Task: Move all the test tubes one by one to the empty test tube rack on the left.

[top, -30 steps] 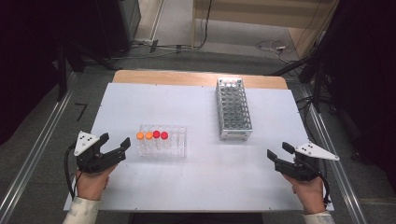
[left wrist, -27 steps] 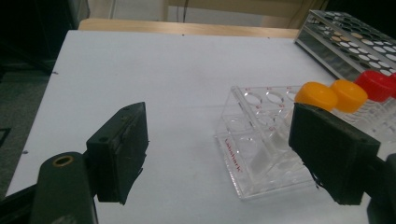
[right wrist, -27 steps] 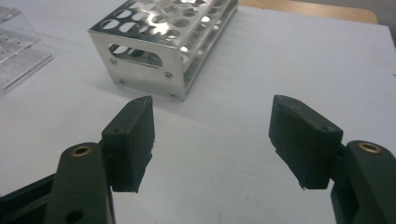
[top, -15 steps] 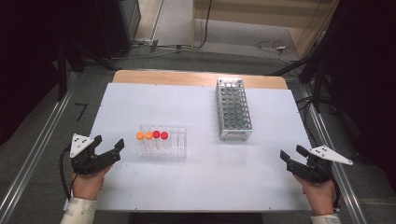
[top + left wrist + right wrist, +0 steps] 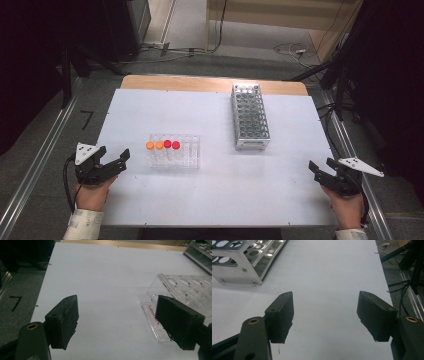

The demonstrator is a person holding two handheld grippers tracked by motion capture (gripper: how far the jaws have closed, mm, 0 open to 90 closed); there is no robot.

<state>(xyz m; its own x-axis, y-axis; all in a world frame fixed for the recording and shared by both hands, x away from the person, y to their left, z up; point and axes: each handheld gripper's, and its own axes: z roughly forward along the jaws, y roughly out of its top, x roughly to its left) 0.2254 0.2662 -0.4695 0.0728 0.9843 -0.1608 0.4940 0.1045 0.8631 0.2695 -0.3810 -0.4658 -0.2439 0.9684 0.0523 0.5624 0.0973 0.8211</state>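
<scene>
Two grippers hovering low at the tabletop's (image 5: 215,200) near corners, both gaping wide and gripping nothing: left gripper (image 5: 119,162) by the left edge, right gripper (image 5: 320,171) by the right edge. Sitting left of centre, just beside the left gripper: clear plastic rack (image 5: 175,151) carrying four capped tubes (image 5: 163,145), two orange, two red. Lying lengthwise toward the far edge: metal rack (image 5: 249,116).

On the table (image 5: 215,200), the clear rack (image 5: 174,151) sits centre; the metal rack (image 5: 249,116) stands at its two o'clock.
</scene>
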